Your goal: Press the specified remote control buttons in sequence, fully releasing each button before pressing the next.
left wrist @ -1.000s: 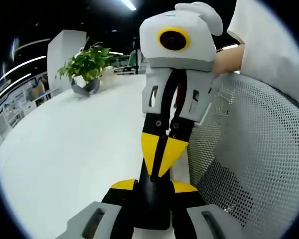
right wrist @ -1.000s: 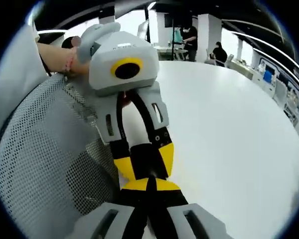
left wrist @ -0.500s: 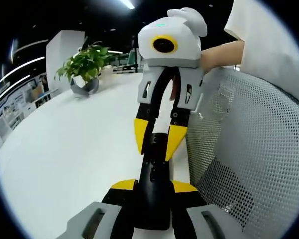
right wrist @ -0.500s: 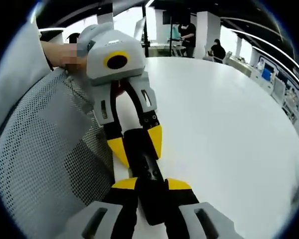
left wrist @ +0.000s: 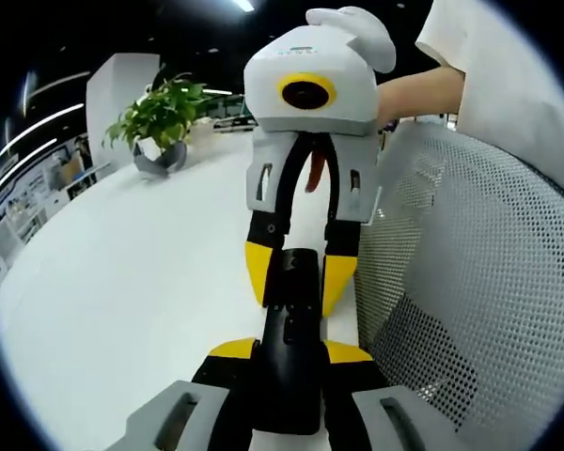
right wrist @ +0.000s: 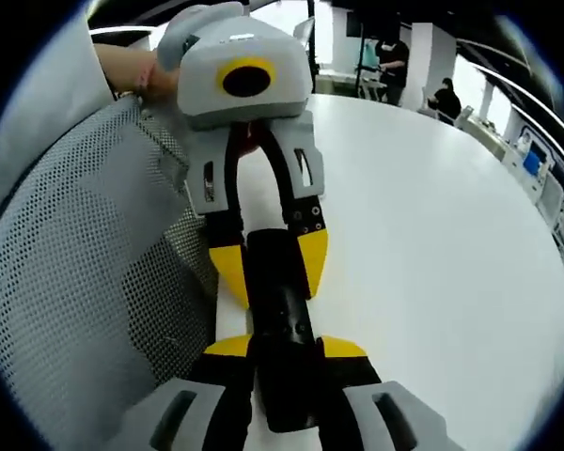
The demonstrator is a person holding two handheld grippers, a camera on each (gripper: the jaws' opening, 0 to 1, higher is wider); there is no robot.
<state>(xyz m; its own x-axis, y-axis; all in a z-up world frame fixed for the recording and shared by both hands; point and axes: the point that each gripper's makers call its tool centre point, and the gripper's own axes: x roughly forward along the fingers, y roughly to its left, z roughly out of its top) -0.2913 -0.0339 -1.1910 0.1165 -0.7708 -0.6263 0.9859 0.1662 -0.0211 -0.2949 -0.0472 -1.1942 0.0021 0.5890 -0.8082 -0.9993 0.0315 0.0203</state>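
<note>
- Remote [left wrist: 288, 352]: black, clamped at one end between left gripper [left wrist: 288, 349] tips.
- Right gripper [left wrist: 299, 278]: at 12 o'clock, jaws closed on remote's far end.

The remote control [left wrist: 289, 348] [right wrist: 282, 329] is a slim black bar, held lengthwise between the two grippers above the white table [left wrist: 132, 282], near the table edge beside the mesh chair.

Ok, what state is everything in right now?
remote: lying lengthwise between the two grippers, gripped at one end.
left gripper: shut on the remote.
right gripper: jaws spread astride the remote's other end; clamping unclear.
potted plant: upright on the table.
</note>
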